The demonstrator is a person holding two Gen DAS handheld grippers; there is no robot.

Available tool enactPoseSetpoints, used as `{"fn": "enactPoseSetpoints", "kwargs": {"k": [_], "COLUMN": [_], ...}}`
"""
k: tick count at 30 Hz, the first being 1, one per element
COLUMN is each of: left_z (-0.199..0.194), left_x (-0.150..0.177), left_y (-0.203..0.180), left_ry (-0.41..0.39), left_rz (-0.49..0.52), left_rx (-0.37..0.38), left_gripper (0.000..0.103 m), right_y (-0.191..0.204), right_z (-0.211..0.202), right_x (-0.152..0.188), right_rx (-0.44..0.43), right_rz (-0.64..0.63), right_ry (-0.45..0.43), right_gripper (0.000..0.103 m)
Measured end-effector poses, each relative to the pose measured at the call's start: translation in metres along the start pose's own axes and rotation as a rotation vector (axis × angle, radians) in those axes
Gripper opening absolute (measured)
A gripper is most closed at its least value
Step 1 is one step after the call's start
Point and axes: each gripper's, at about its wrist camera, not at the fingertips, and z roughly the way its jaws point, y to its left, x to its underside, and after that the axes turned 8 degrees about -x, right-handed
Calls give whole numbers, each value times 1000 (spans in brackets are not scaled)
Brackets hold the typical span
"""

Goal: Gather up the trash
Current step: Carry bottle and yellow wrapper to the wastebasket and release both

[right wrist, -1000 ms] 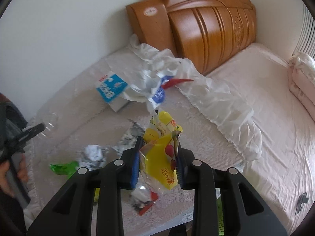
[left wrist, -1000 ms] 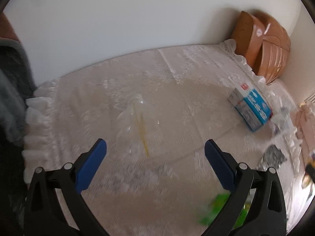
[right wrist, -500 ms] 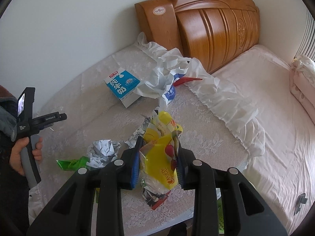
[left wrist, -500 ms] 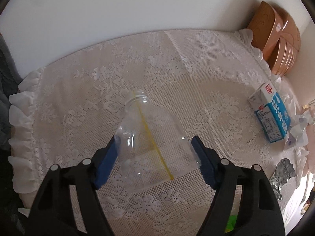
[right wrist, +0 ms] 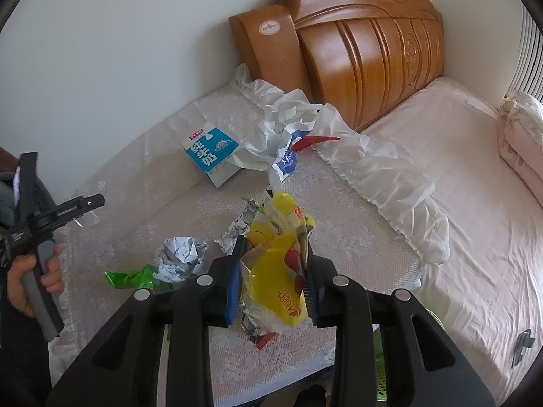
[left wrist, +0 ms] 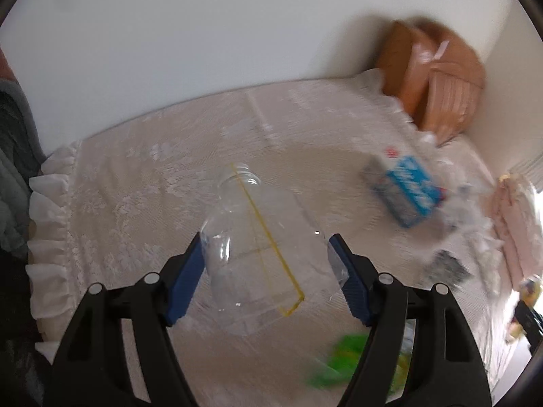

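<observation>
My left gripper (left wrist: 266,252) is shut on a clear plastic bottle (left wrist: 258,247) with a yellow line on it, its mouth pointing away, held above the lace-covered table (left wrist: 135,183). In the right wrist view the left gripper (right wrist: 91,201) shows at the left with the bottle (right wrist: 90,217) in it. My right gripper (right wrist: 273,254) is shut on a yellow snack wrapper (right wrist: 278,271). On the table lie a blue and white milk carton (right wrist: 212,154), a crumpled white plastic bag (right wrist: 275,135), crumpled paper (right wrist: 181,254), a green wrapper (right wrist: 130,278) and foil (right wrist: 237,227).
A wooden headboard (right wrist: 366,54) stands against the wall behind the table. A pink bed (right wrist: 475,183) lies to the right, with a frilled cloth edge (right wrist: 390,183) between table and bed. In the left wrist view the carton (left wrist: 405,190) and green wrapper (left wrist: 342,361) are blurred.
My left gripper closed on the clear bottle and lifted it off the table. My right gripper keeps hold of the yellow wrapper and has pulled back slightly.
</observation>
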Motion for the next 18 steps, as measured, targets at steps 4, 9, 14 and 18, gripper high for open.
{"fn": "enactPoseSetpoints", "kwargs": {"k": [4,9,14,18], "left_z": [-50,-99,-127,-137], "left_x": [13,50,102,144], "left_y": [-36,-110,-199,-264], "left_ry": [-46,-60,-28,12], "left_rz": [68,207,406,562], "left_rx": [84,241,415,524], "left_gripper": [70,70,70,70], "right_y": [-16,-55,-114,-169], "right_z": [-25,-69,-112,-126], "right_x": [8,30,70,110], "right_rx": [-2,57,204,273], "right_rz": [10,15,59,152], "right_ry": [-39,-94,-112,-92], "right_gripper": [31,32,32,32]}}
